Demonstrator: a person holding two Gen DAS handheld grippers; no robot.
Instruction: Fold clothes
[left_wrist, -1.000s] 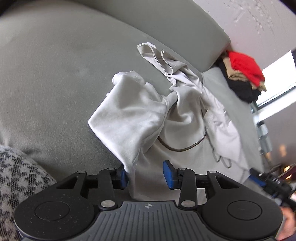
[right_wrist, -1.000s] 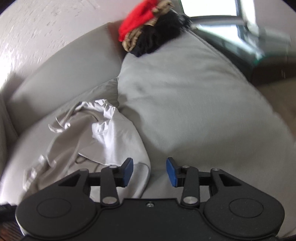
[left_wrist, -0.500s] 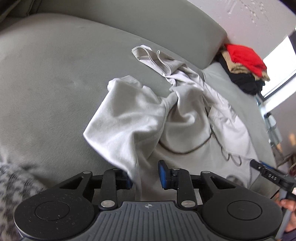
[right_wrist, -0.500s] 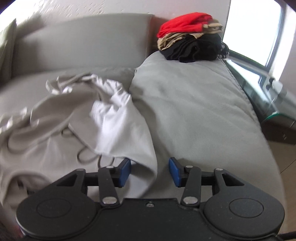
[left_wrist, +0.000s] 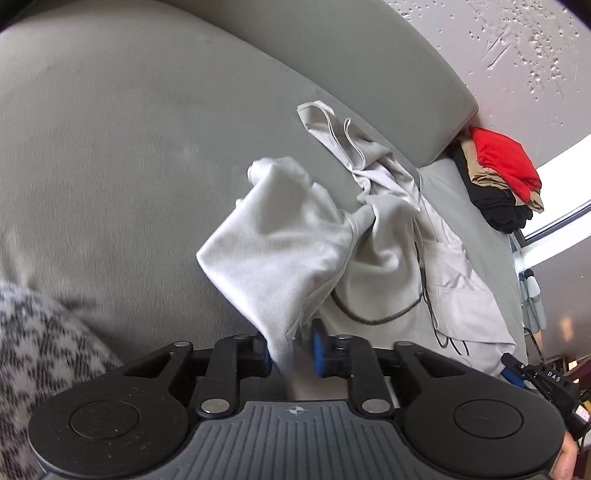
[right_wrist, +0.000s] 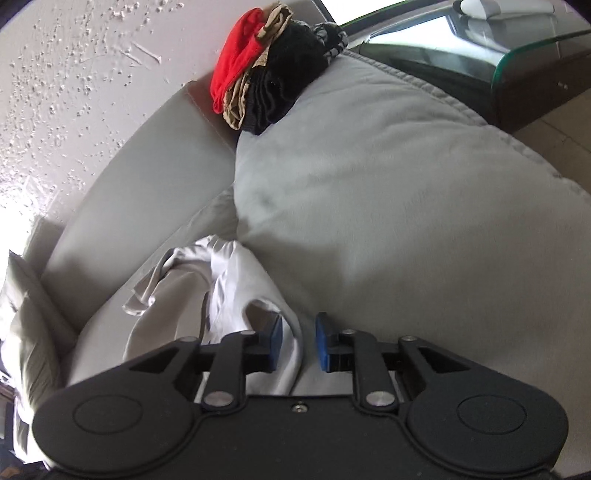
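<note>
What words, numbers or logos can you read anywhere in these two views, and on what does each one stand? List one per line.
"DAS": small white letters on the black device at the right edge of the left wrist view; blurred, so the reading is uncertain.
A small compass-like emblem, no letters, on the left gripper body.
Nothing readable in the right wrist view; the clothes and the sofa show no text.

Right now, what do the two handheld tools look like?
Both match: the left tool and right tool have black linkage arms with silver pivot bolts, blue fingertip pads, and two round discs on the body. The left body is ribbed grey with a small compass-like mark; the right is plain black.
</note>
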